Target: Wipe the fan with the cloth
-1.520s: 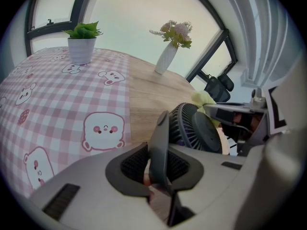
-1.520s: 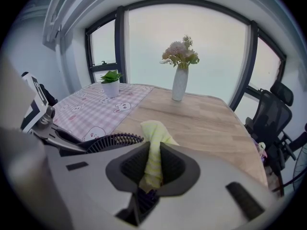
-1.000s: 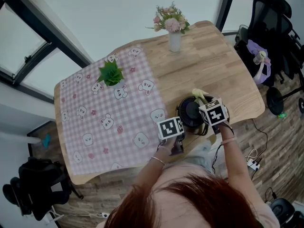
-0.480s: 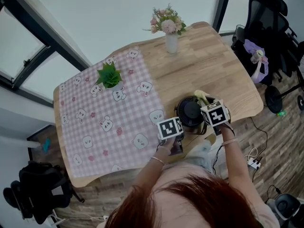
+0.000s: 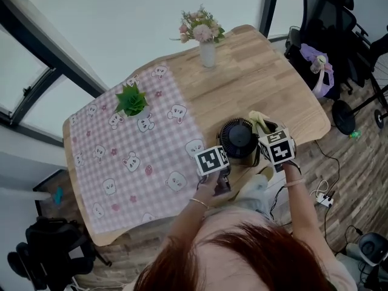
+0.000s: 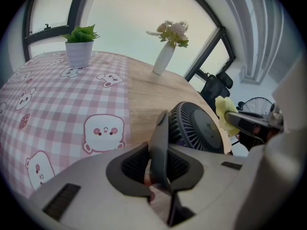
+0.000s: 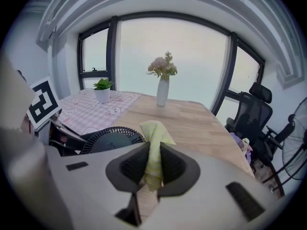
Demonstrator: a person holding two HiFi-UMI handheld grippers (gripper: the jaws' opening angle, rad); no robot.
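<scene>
A small black fan (image 5: 238, 137) stands near the front edge of the wooden table (image 5: 260, 83). My left gripper (image 5: 225, 157) is at the fan's left side. In the left gripper view its jaws (image 6: 159, 152) are shut on a thin dark part of the fan's frame, with the grille (image 6: 199, 128) just beyond. My right gripper (image 5: 263, 130) is at the fan's right rim, shut on a yellow cloth (image 5: 257, 121). In the right gripper view the cloth (image 7: 153, 145) sticks up between the jaws, and the fan (image 7: 111, 139) lies to its left.
A pink checked tablecloth (image 5: 133, 156) covers the table's left half, with a potted plant (image 5: 131, 102) on it. A vase of flowers (image 5: 206, 47) stands at the far edge. An office chair (image 5: 327, 35) is to the right. The table's front edge is close to both grippers.
My right gripper has shifted a little to the right of the fan and slightly up, with the cloth still in it. The left gripper keeps its hold. The head camera has shifted.
</scene>
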